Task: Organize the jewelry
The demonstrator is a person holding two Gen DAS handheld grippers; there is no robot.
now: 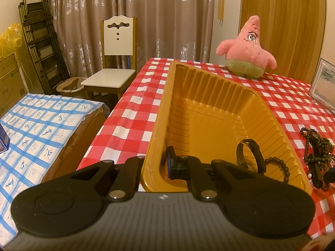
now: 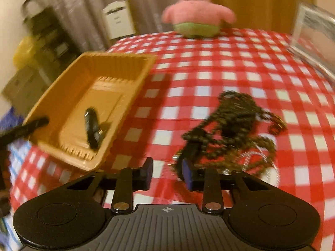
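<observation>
A gold plastic tray point(image 1: 160, 113) stands on the red-and-white checked tablecloth point(image 1: 129, 121). My left gripper point(image 1: 161, 164) is shut on the tray's near-left wall, one finger inside and the other hidden outside it. In the tray lie a black watch point(image 1: 250, 156) and a dark bead bracelet point(image 1: 279, 166). A tangled pile of dark bead strings point(image 2: 230, 125) lies on the cloth to the right of the tray point(image 2: 117, 55). My right gripper point(image 2: 167, 173) hangs open at the pile's near-left edge, nothing between its fingers. That view is blurred. The watch point(image 2: 93, 127) shows there too.
A pink plush star point(image 1: 249, 50) sits at the table's far edge and a framed picture point(image 1: 323, 81) stands at the far right. Left of the table's edge are a white chair point(image 1: 113, 71) and a bed with a blue-checked cover point(image 1: 37, 129).
</observation>
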